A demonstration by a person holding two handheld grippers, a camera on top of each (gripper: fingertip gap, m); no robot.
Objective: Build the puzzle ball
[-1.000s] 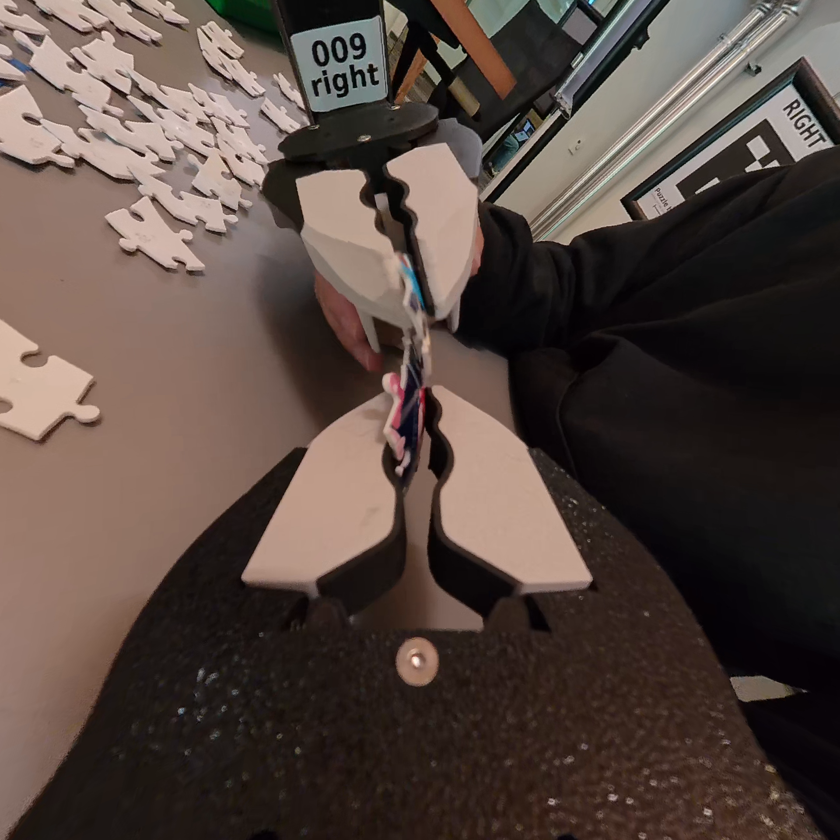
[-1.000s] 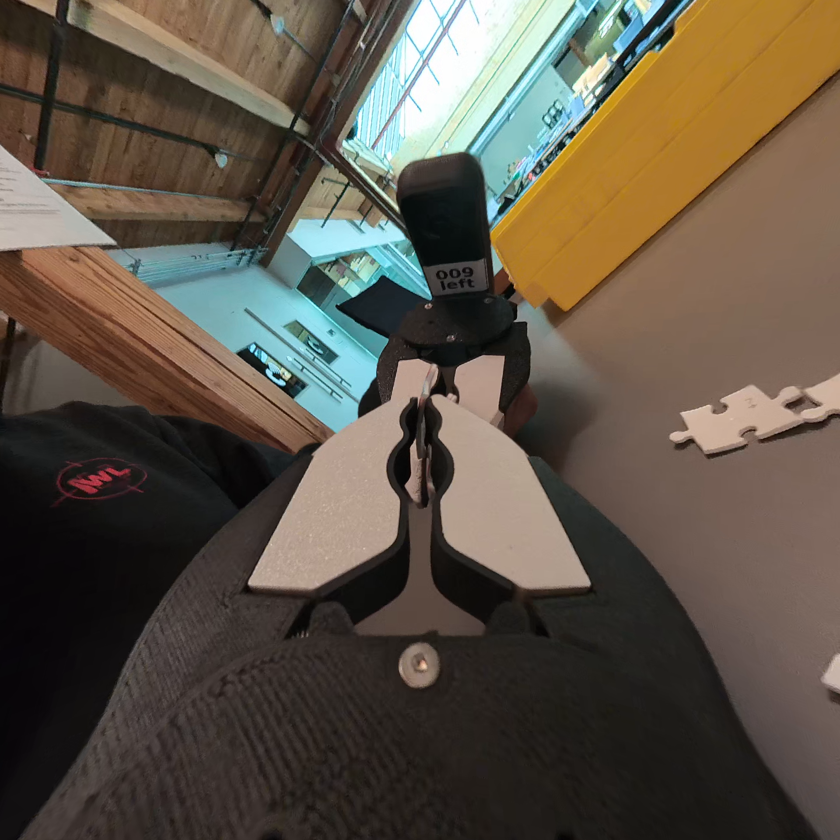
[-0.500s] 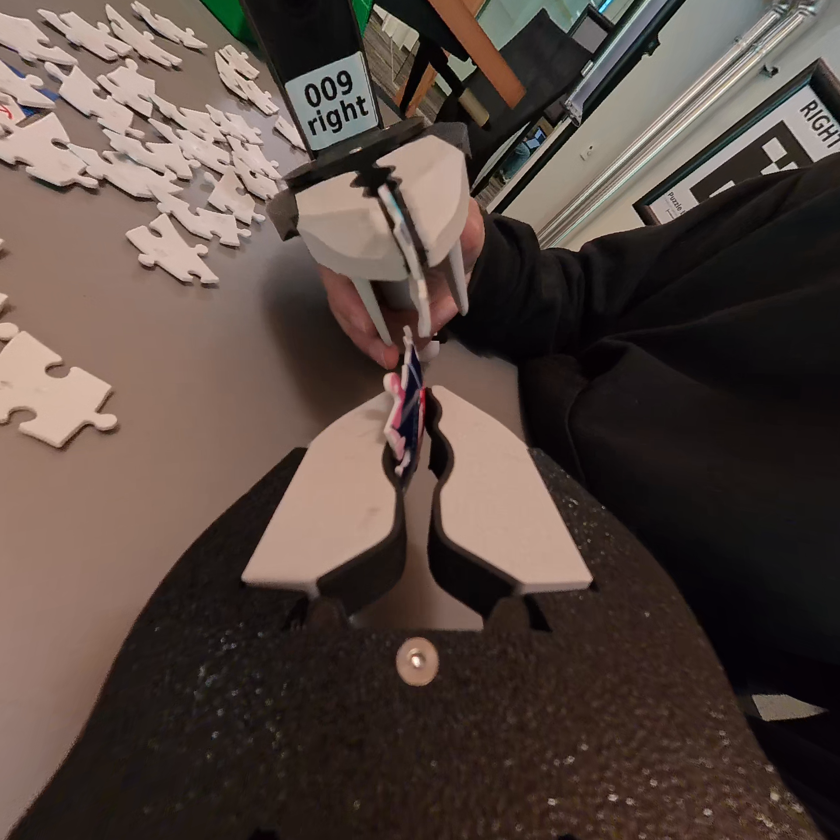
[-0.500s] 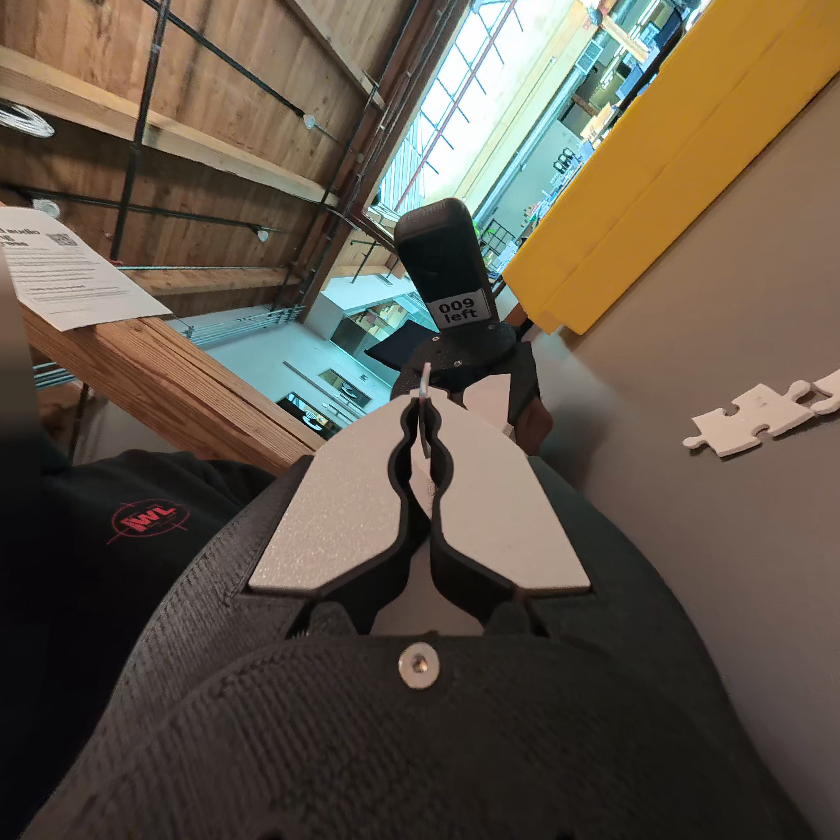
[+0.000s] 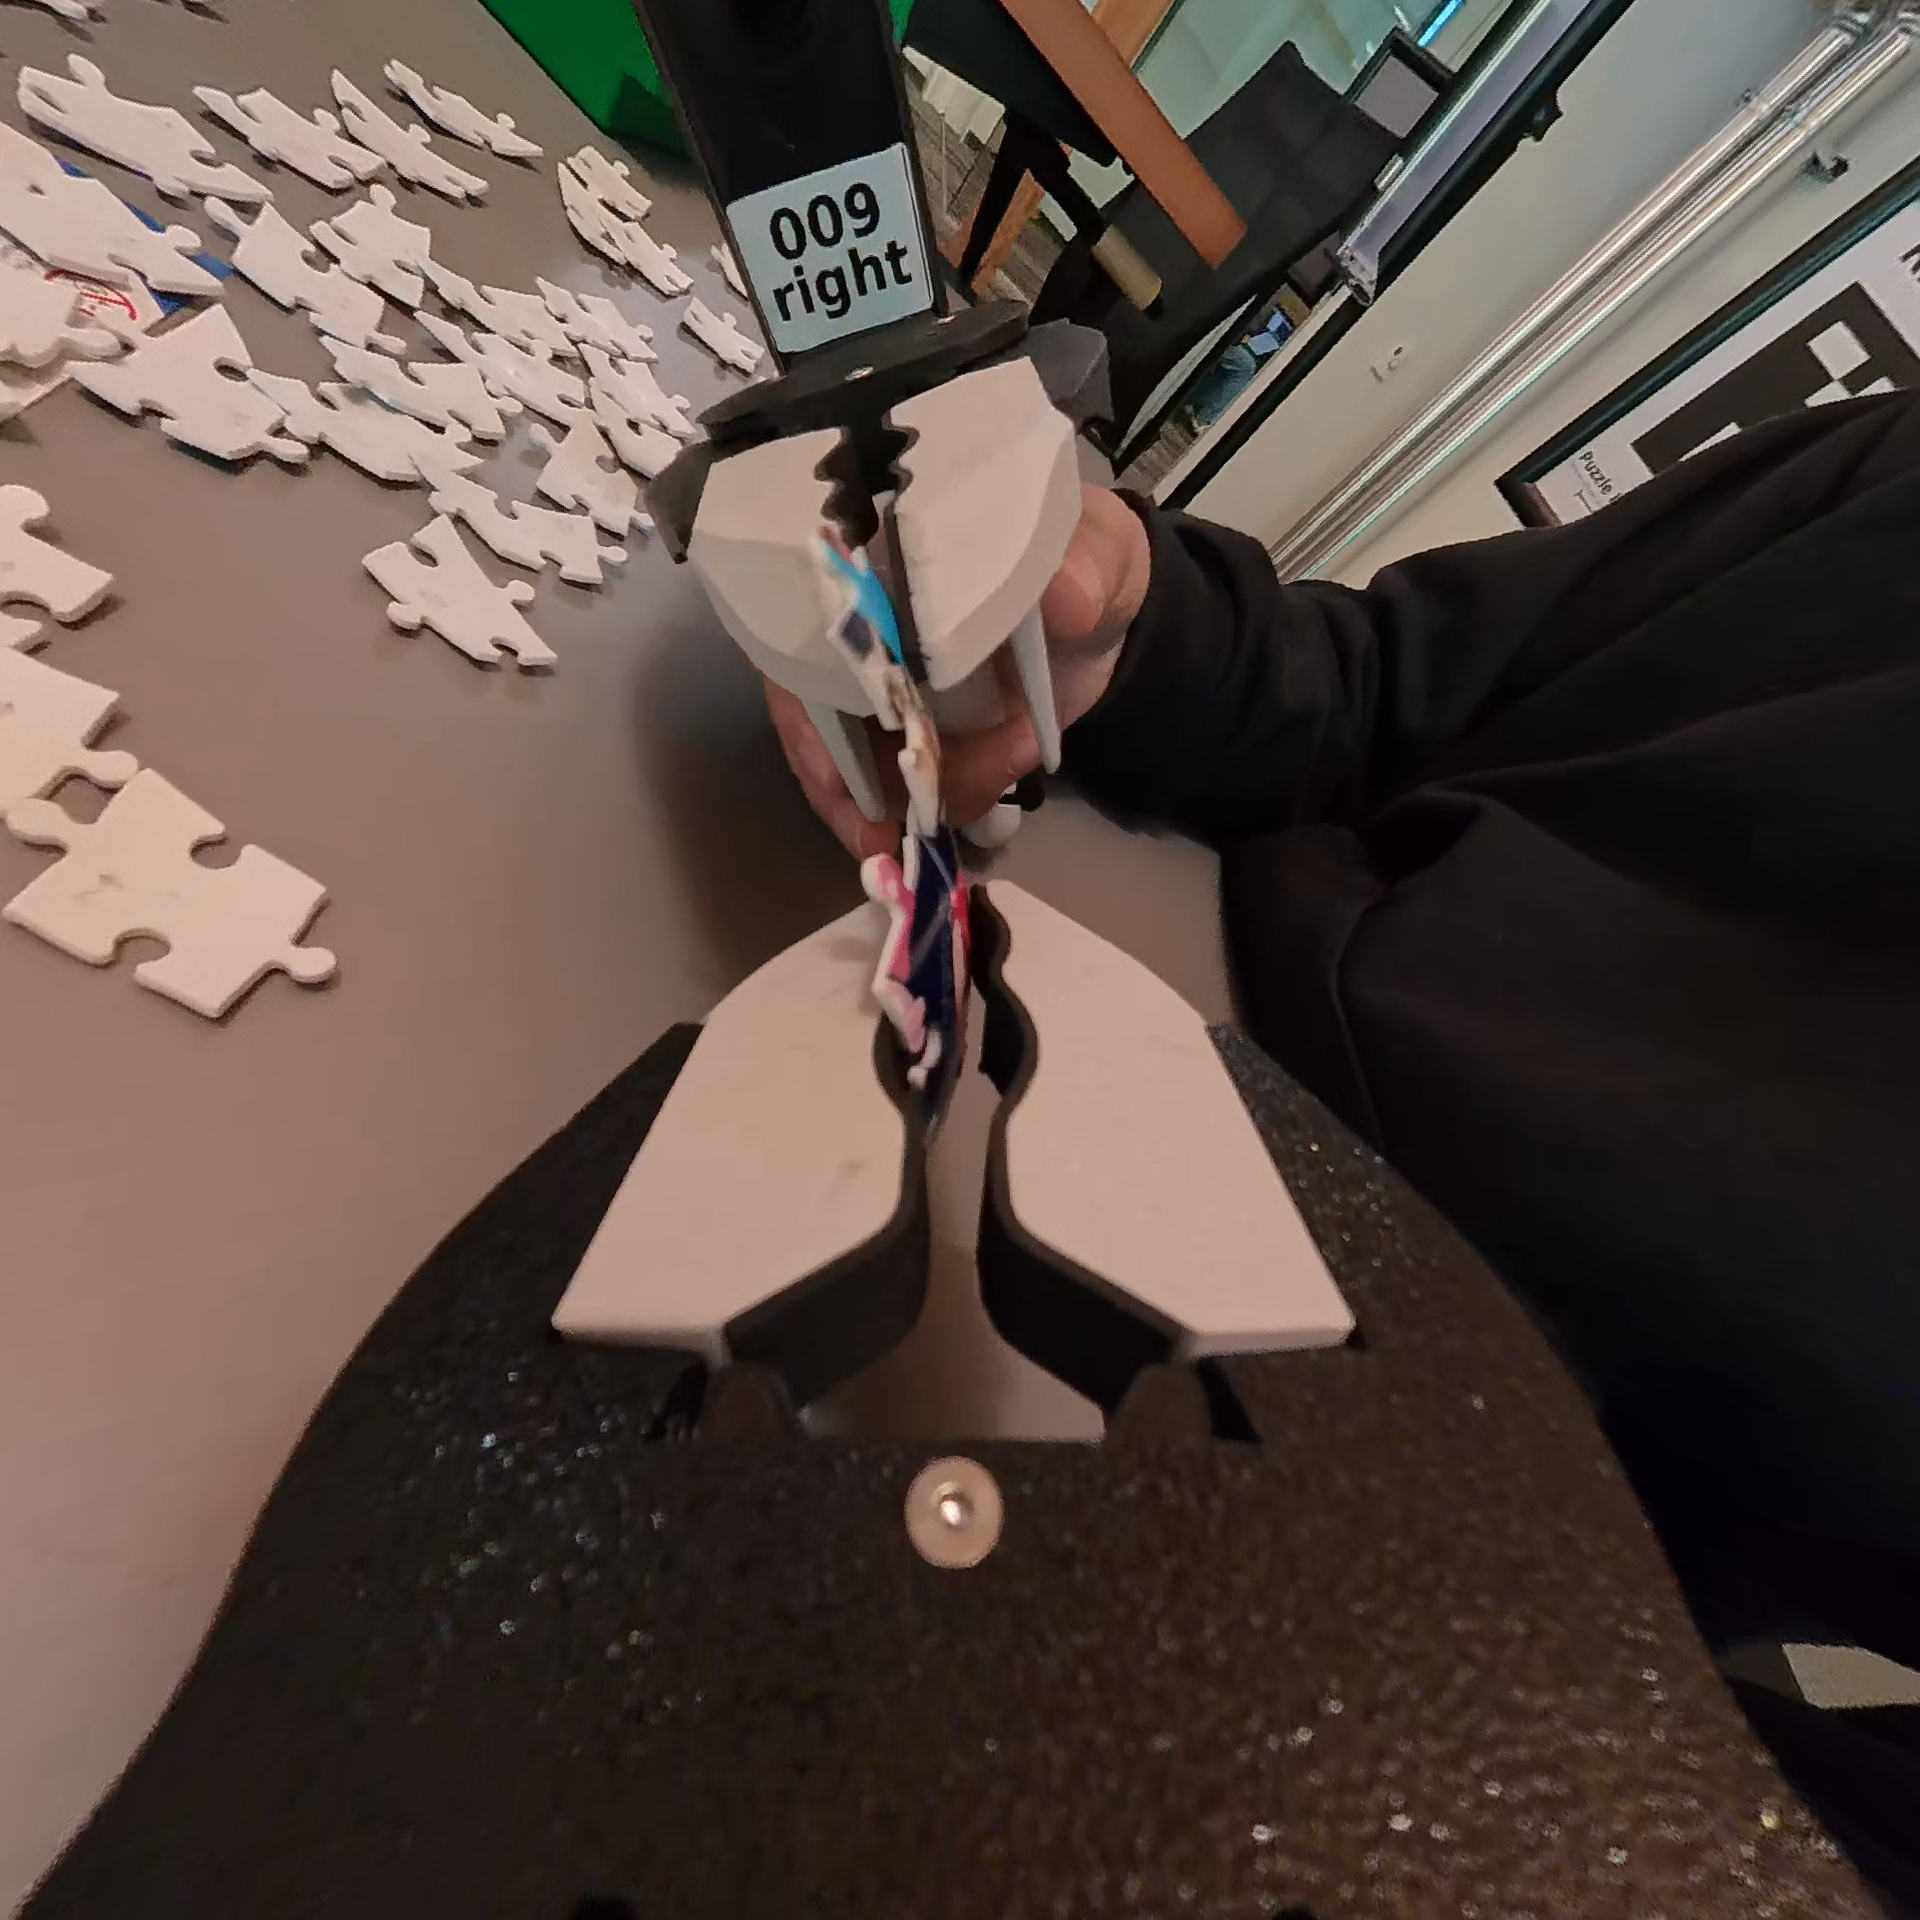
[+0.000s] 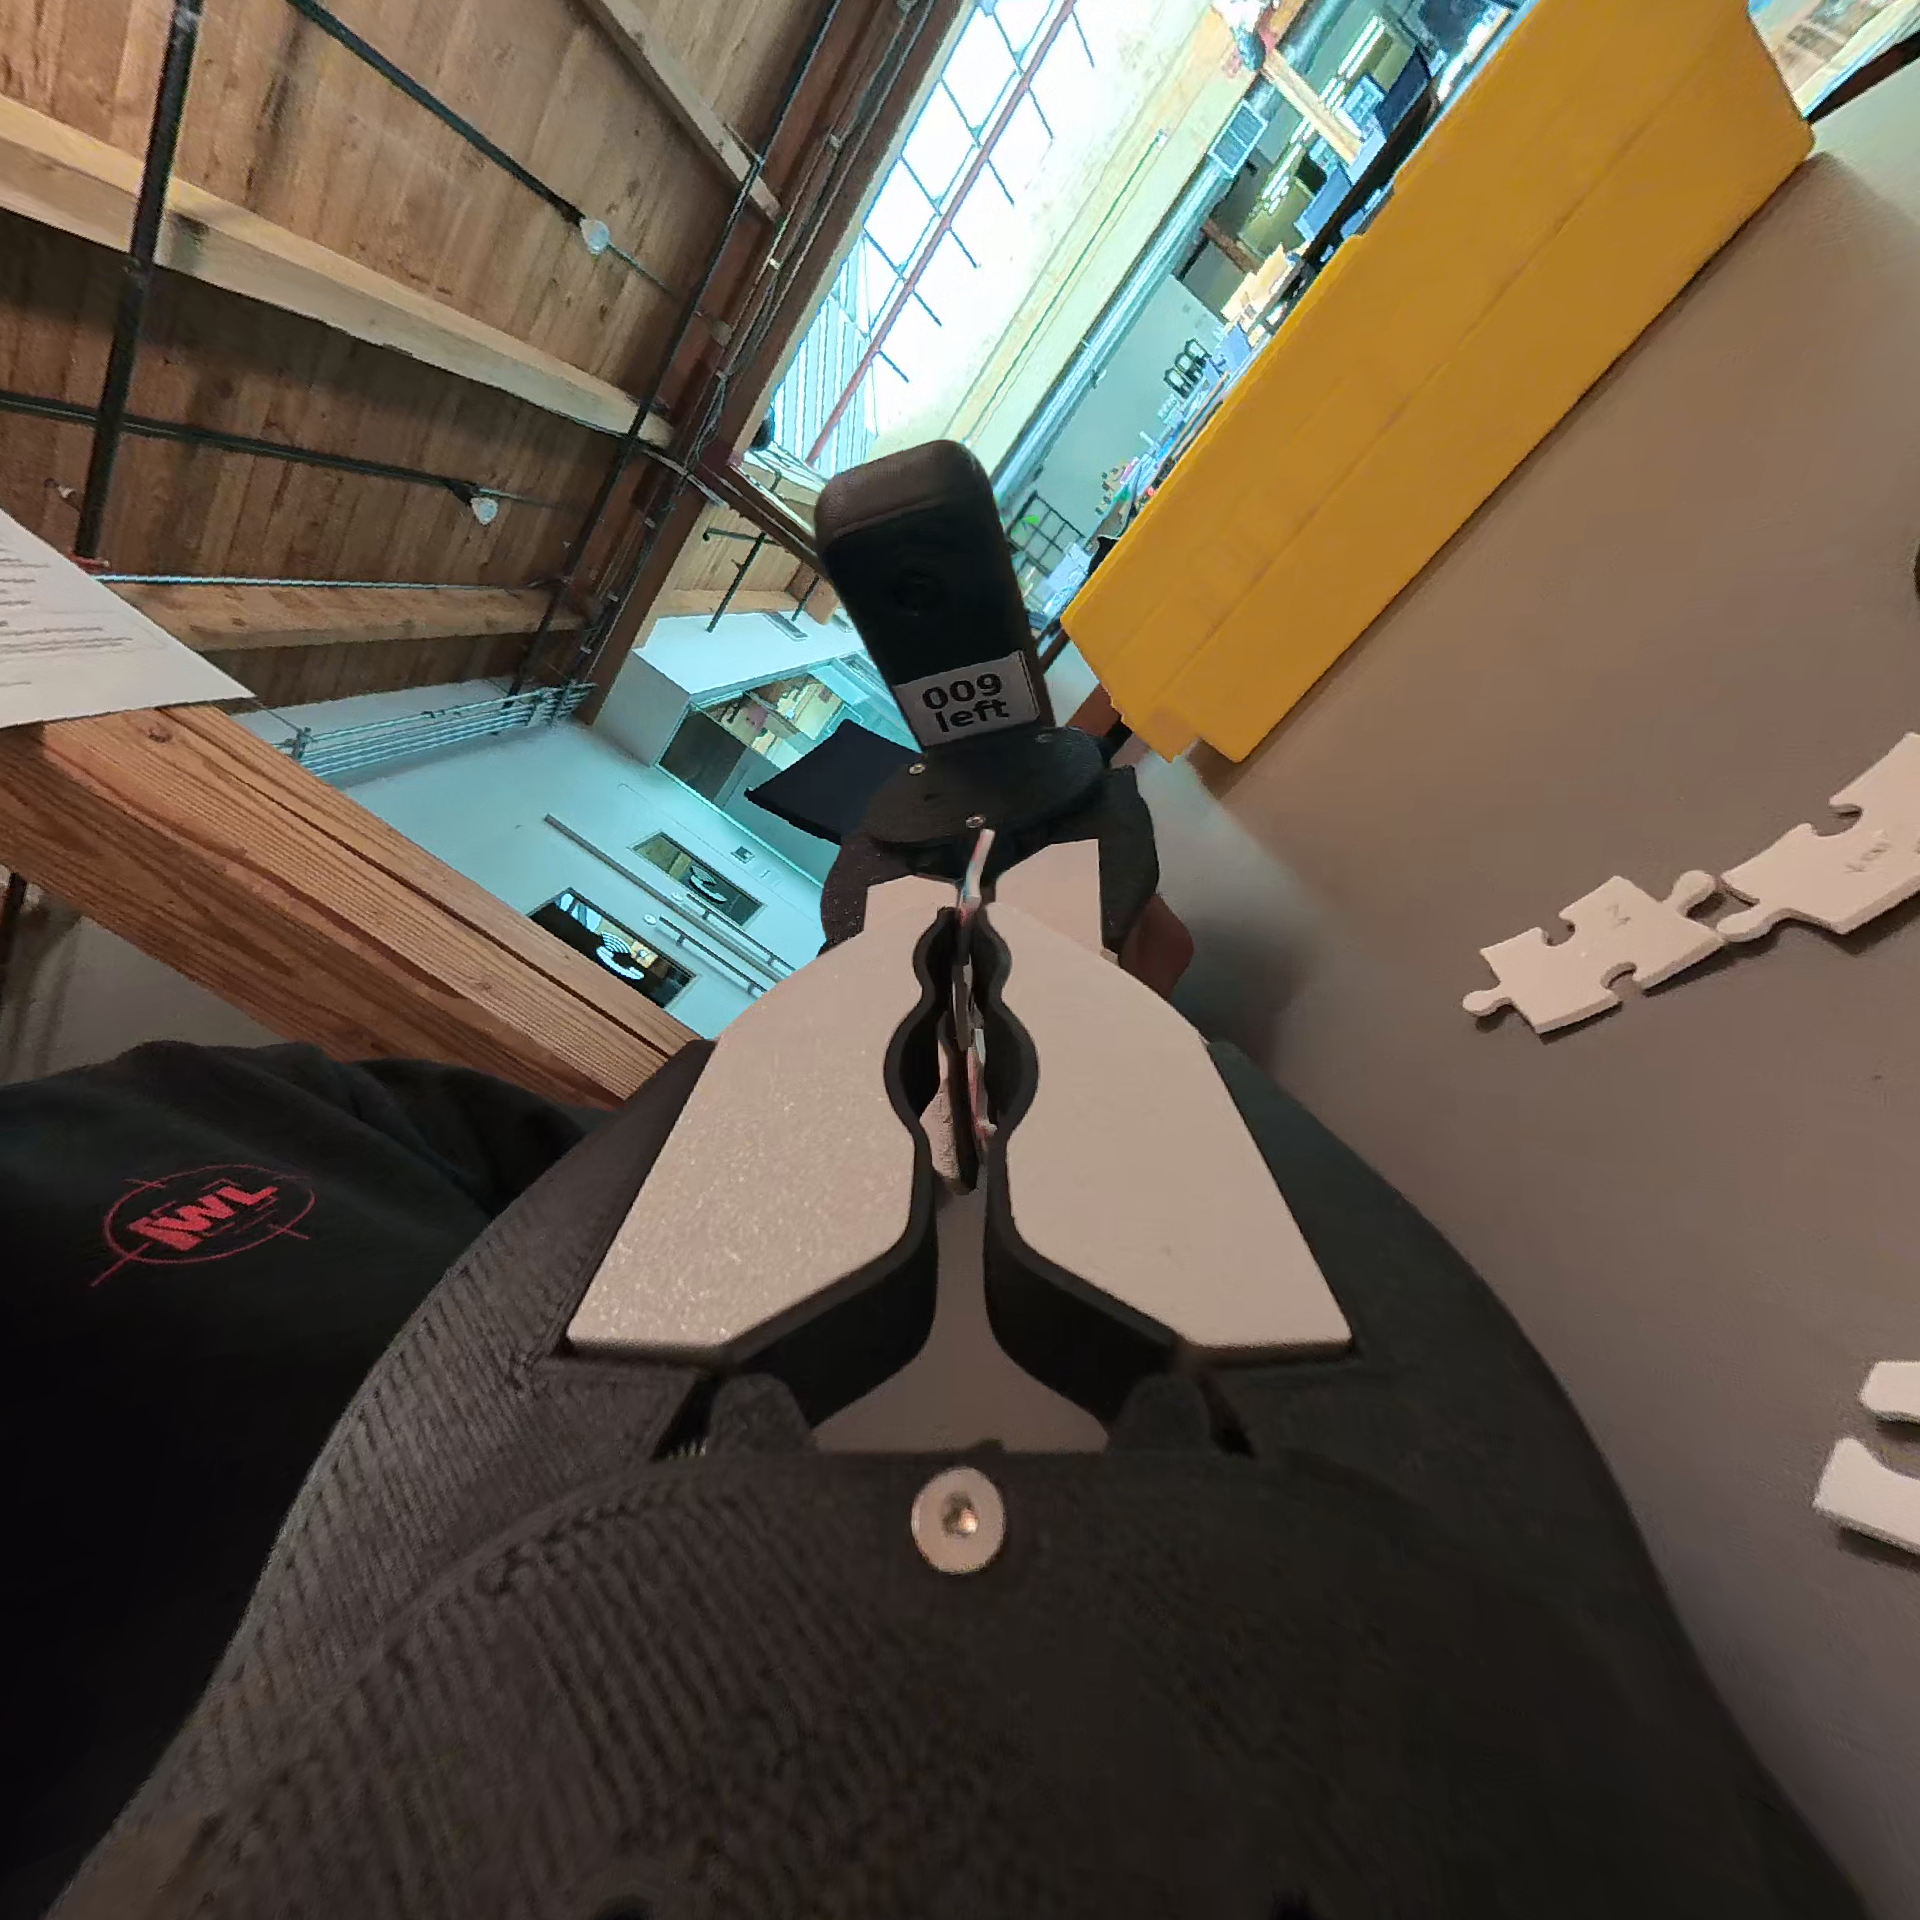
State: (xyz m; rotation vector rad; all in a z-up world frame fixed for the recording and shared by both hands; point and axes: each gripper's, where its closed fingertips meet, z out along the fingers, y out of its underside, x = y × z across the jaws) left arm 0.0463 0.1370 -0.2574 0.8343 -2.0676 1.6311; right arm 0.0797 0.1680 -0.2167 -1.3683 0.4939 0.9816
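Observation:
In the left wrist view my left gripper (image 5: 935,920) is shut on a puzzle piece (image 5: 930,966) printed dark blue, red and pink, held edge-on above the grey table (image 5: 468,883). My right gripper (image 5: 902,665) faces it from above, shut on a light blue and white piece (image 5: 868,634). The two pieces meet edge to edge between the grippers. In the right wrist view my right gripper (image 6: 966,920) clamps its piece (image 6: 971,1039) edge-on, with the left gripper (image 6: 982,883) just beyond it.
Several loose white puzzle pieces (image 5: 416,364) lie face down at the table's far left, and a joined pair (image 5: 166,914) lies nearer. A green bin (image 5: 582,62) and a yellow bin (image 6: 1403,364) stand at the table edges. A black sleeve (image 5: 1558,831) is at the right.
The right gripper drew back and tilted half a second ago, parting the pieces. It has now come back toward the left gripper and the pieces touch again.

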